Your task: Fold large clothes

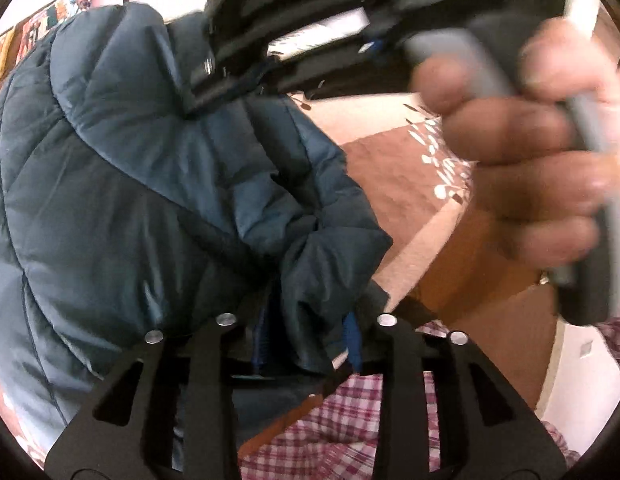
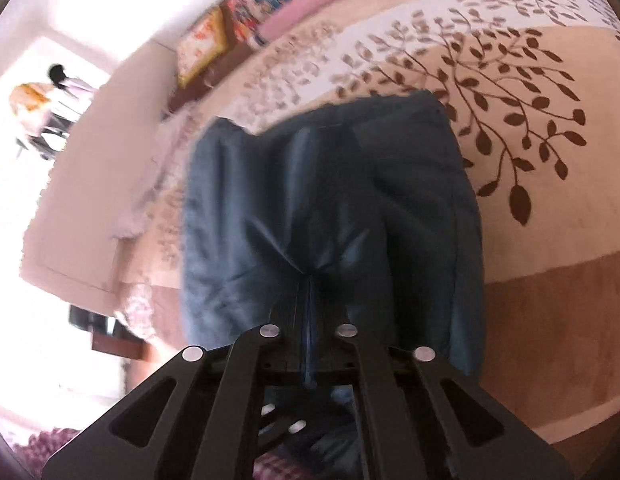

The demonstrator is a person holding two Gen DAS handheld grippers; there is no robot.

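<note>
The right claw is clamped on a gathered pinch of the jacket; creases radiate from the pinch point between its fingers. The left claw likewise bites a bunched edge of the jacket, with blue lining visible at the grip. In the left wrist view the right claw appears at the top of the garment, gripped by the person's hand (heavily blurred).

The jacket is a dark blue quilted piece. It hangs from both grips, bulging over the patterned rug; whether its lower part touches the rug cannot be determined. A plaid fabric shows below the left claw.

Step in hand, by judgement: a held edge is being carried to make a fold. The next move calls for both grips to stay level, the edges to be aligned over the garment body, the piece to be lowered onto the rug, and only then released. The padded cloth is likely to spring back.
</note>
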